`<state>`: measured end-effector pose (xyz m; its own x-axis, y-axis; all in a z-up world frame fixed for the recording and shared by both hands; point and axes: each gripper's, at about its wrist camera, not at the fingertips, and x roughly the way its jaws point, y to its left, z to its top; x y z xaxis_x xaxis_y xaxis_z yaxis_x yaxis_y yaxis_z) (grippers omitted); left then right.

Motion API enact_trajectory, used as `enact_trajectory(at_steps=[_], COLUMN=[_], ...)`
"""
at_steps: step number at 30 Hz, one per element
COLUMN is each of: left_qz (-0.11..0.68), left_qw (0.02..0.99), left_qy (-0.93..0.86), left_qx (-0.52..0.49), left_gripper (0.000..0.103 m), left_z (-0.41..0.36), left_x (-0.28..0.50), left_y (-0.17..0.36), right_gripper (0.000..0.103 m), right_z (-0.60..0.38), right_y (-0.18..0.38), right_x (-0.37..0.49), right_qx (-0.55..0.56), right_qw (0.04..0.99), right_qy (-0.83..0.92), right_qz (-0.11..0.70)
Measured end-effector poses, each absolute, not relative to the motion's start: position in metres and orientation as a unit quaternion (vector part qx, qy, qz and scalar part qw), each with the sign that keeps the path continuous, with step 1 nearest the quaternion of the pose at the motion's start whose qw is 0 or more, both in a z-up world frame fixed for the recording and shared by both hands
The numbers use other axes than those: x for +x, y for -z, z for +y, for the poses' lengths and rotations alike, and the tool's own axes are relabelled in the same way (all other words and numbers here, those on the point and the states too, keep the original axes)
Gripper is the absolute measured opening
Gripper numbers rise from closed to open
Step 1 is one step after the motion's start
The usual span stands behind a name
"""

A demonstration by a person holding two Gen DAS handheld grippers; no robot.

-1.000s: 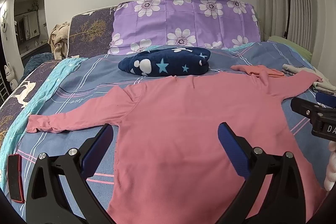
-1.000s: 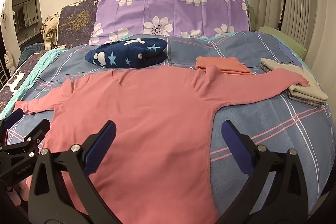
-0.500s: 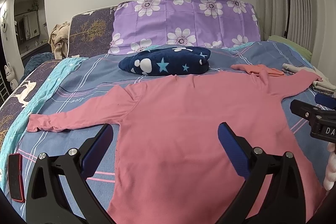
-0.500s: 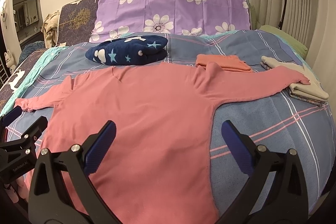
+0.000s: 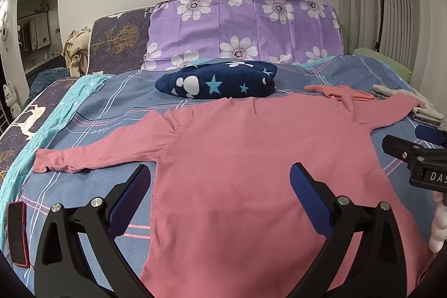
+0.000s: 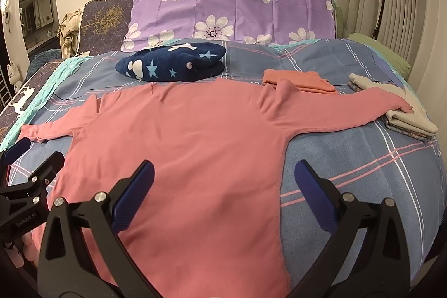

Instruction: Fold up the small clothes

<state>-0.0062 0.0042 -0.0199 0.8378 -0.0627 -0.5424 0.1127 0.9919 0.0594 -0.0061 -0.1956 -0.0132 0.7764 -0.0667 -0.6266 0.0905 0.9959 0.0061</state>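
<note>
A pink long-sleeved shirt (image 5: 251, 152) lies spread flat on the bed with both sleeves stretched out; it also shows in the right wrist view (image 6: 190, 147). My left gripper (image 5: 220, 192) is open and empty above the shirt's lower left part. My right gripper (image 6: 223, 186) is open and empty above the shirt's lower right part. The right gripper shows at the right edge of the left wrist view (image 5: 413, 152). The left gripper shows at the left edge of the right wrist view (image 6: 30, 175).
A folded navy star blanket (image 5: 218, 83) lies beyond the collar. A folded pink garment (image 6: 299, 80) and a stack of folded beige clothes (image 6: 408, 113) lie at the right, under the right sleeve's end. A red phone (image 5: 16, 233) lies at the left. Purple flowered pillow (image 6: 232, 10) at the back.
Both grippers have moved slightly forward over the shirt. They stay open. The shirt has not moved.
</note>
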Motion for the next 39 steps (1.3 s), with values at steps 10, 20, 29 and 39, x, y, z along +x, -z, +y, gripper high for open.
enact_trajectory(at_steps=[10, 20, 29, 39], left_qz=[0.286, 0.315, 0.326, 0.347], left_qw=[0.956, 0.947, 0.943, 0.933], left_qy=[0.049, 0.061, 0.050, 0.038], left_qx=[0.049, 0.007, -0.033, -0.086], left_gripper=[0.100, 0.075, 0.066, 0.066], left_z=[0.011, 0.042, 0.085, 0.133], left_x=[-0.013, -0.015, -0.014, 0.005], left_y=[0.022, 0.033, 0.040, 0.050], right_gripper=[0.101, 0.101, 0.101, 0.101], right_z=[-0.184, -0.159, -0.136, -0.126], right_y=[0.015, 0.022, 0.023, 0.031], right_x=[-0.007, -0.007, -0.003, 0.011], right_qx=[0.007, -0.017, -0.034, -0.040], right_qw=[0.941, 0.935, 0.934, 0.930], right_qy=[0.031, 0.016, 0.008, 0.010], right_qz=[0.338, 0.353, 0.354, 0.366])
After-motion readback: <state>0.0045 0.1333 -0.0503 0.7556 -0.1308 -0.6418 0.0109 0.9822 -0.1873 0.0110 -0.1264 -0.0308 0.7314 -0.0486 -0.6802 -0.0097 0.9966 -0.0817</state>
